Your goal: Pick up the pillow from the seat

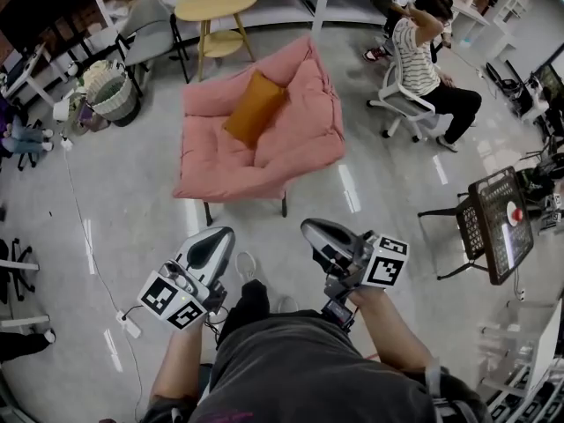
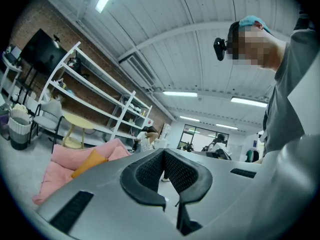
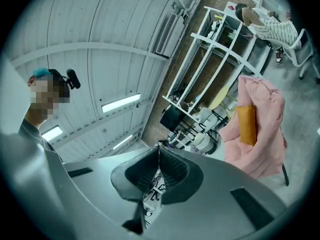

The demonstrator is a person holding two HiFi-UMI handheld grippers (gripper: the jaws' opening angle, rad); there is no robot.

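One pillow (image 1: 256, 106), one seat (image 1: 304, 126) — two closed tools (image 1: 222, 236) (image 1: 308, 229).

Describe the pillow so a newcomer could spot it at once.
Find the big pink padded chair in the middle of the grey floor, just in front of the round yellow table. The pillow lies on the chair's cushioning, near the middle. It is the only orange thing there, a small rectangle against all that pink.

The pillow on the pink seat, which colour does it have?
The pillow is orange; the head view shows it best.
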